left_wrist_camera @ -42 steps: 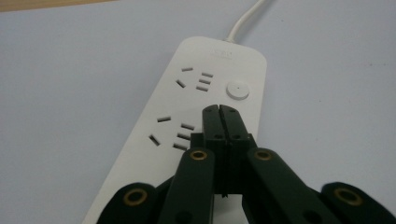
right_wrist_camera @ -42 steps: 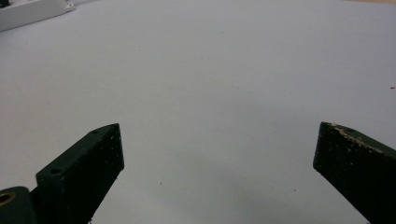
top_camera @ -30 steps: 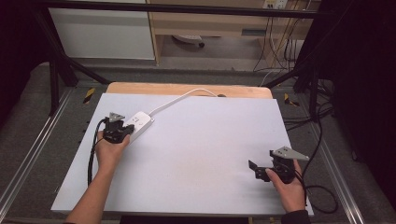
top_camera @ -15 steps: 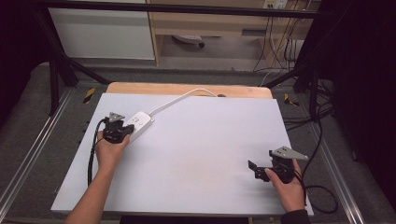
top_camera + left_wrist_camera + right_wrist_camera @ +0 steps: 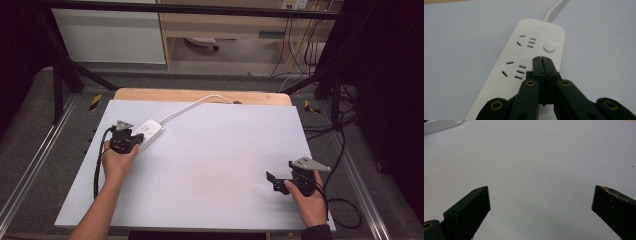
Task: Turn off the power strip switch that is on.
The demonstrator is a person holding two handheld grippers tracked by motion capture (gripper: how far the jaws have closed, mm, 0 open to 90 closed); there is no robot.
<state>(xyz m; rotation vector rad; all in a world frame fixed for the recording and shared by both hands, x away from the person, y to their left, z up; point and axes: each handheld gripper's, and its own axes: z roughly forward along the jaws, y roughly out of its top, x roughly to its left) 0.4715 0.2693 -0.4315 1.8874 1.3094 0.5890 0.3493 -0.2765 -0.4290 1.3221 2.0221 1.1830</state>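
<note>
Jaws closed above power strip (image 5: 524, 60)

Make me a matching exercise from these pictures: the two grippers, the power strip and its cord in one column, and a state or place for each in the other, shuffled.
1. left gripper
2. right gripper
3. power strip
4. cord

a. runs off the table's far edge
b. jaws wide apart
c. jaws shut, tips over the strip
d. lies flat, sockets up

Pairs: 1-c, 2-b, 3-d, 4-a
</note>
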